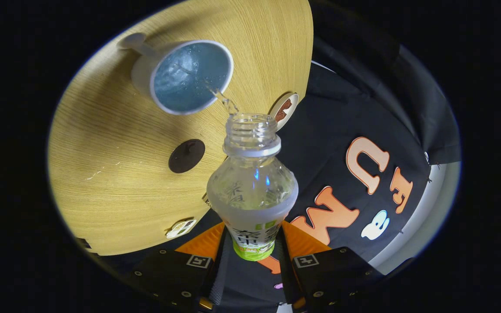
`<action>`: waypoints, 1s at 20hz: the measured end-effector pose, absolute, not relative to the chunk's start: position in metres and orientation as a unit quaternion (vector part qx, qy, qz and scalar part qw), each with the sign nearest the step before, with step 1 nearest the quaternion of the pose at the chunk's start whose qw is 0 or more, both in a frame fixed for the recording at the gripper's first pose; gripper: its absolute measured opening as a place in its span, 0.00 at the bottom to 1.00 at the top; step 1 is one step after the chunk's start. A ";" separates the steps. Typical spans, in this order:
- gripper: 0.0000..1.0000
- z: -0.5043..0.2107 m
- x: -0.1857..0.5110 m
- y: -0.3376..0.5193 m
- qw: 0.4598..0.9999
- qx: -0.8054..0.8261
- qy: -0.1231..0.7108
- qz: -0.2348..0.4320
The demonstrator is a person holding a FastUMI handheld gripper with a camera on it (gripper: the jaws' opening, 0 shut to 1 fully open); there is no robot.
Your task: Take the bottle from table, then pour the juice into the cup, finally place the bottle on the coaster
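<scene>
My gripper [252, 248] is shut on a clear plastic bottle [252, 191] with a white and green label, both fingers pressing its lower body. The bottle is uncapped and tipped over, its mouth pointing ahead toward a white cup [181, 76] with a handle. A thin stream of clear liquid [222, 99] runs from the mouth over the cup's rim, and liquid with bubbles stands inside the cup. A dark round coaster [186, 155] lies on the wooden table [111, 174] between the cup and the bottle's body, off to the side of the neck.
A round white sticker-like disc [284, 111] with a brown figure sits at the table's edge just beyond the bottle mouth. A small white item [181, 228] lies on the table near my fingers. The black cloth wall [363, 108] stands past the table edge.
</scene>
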State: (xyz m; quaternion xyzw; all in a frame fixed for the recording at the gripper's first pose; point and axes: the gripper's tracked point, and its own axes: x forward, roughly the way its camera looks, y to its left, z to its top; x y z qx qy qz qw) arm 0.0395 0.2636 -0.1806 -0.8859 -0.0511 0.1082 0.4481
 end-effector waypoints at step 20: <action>0.54 -0.178 0.045 0.273 0.409 -0.903 -0.066 0.117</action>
